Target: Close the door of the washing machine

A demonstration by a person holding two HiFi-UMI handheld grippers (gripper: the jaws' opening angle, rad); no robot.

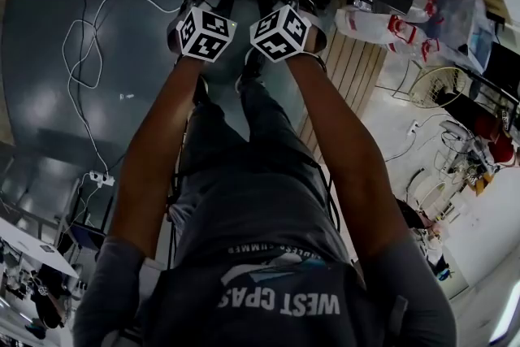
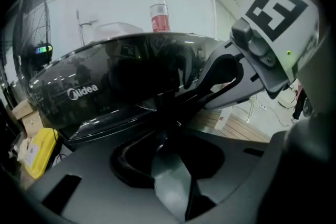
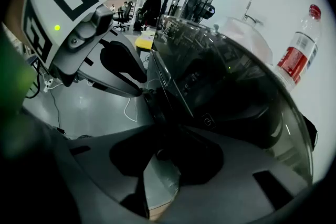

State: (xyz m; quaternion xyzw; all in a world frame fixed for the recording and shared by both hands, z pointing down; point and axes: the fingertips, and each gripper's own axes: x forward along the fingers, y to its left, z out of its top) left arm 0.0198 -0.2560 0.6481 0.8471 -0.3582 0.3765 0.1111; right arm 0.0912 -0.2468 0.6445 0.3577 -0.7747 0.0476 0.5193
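- Far to the left of our left claw, a yellow box (image 2: 38, 150) sits low beside the machine. It has a white label, but the print is too small for us to read.
- Loose white cable (image 1: 81, 53) lies on the grey floor, also to the left of that claw.
- Our left gripper (image 2: 164, 138) has its jaws pressed together with nothing between them. The tips are up against the front rim of the washing machine door (image 2: 131, 76).
- The door is a dark, glossy lid lying ahead of and above both claws. To the upper left of the left claw we read the white word "Midea" (image 2: 83, 92).
- Beyond the lid, above the left claw, stands a clear bottle (image 2: 159, 10) with a red cap and a red label. We cannot read the label.
- Both grippers carry marker cubes (image 1: 205, 32) printed with black-and-white squares.
- Our right gripper (image 3: 157, 156), just beside the left one, also has its jaws closed and empty, tips at the same rim.
- Just up and to the right of the right claw we see a power symbol (image 3: 208, 121) on the dark panel.
- Behind both claws, our grey shirt (image 1: 276, 301) reads "WEST", followed by what looks like "CPAS".
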